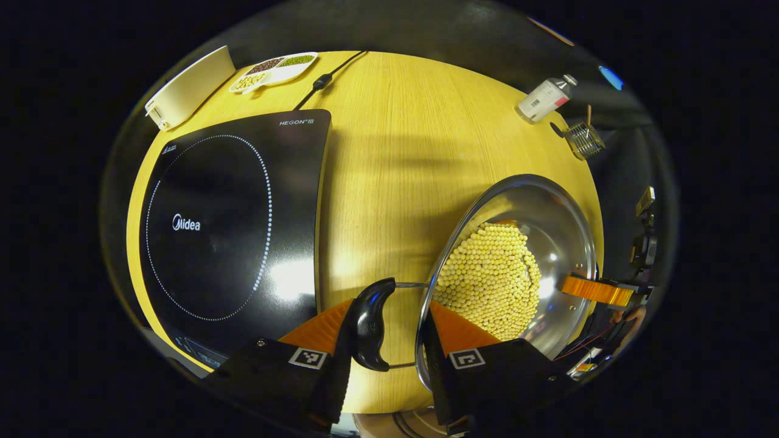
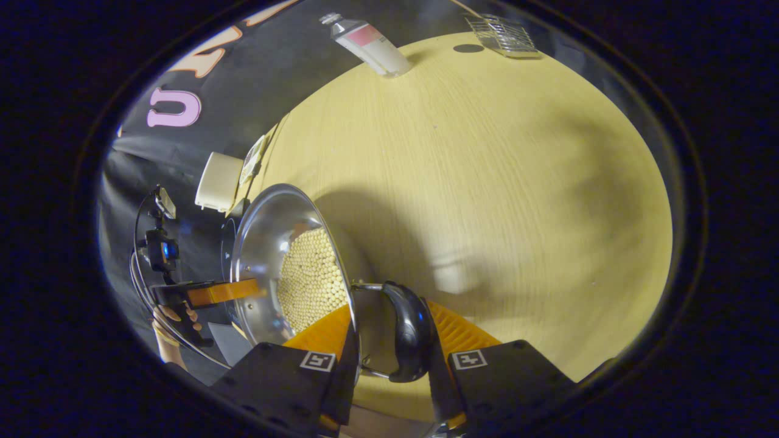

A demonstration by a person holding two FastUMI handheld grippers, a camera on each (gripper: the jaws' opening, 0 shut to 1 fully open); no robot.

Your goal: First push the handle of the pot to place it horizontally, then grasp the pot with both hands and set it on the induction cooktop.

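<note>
A steel pot (image 1: 548, 219) holding yellow beans (image 1: 493, 274) is on the wooden table, right of the black induction cooktop (image 1: 213, 225). My left gripper (image 1: 389, 304) spans the pot's near black handle (image 1: 371, 322), one finger against the handle and the other at the rim. In the right gripper view, my right gripper (image 2: 389, 307) holds the opposite handle (image 2: 411, 331) of the pot (image 2: 261, 243) the same way. Each gripper also appears across the pot in the other's view: the right gripper (image 1: 599, 291), and the left gripper (image 2: 222, 292) with a hand behind it. Whether the pot rests on the table or is raised, I cannot tell.
Behind the cooktop lie a white box (image 1: 188, 85), a divided dish of beans (image 1: 274, 70) and the power cord (image 1: 322, 79). A white bottle (image 1: 544, 97) and a small wire basket (image 1: 584, 140) stand at the far right edge. Bare wood (image 1: 395, 170) separates cooktop and pot.
</note>
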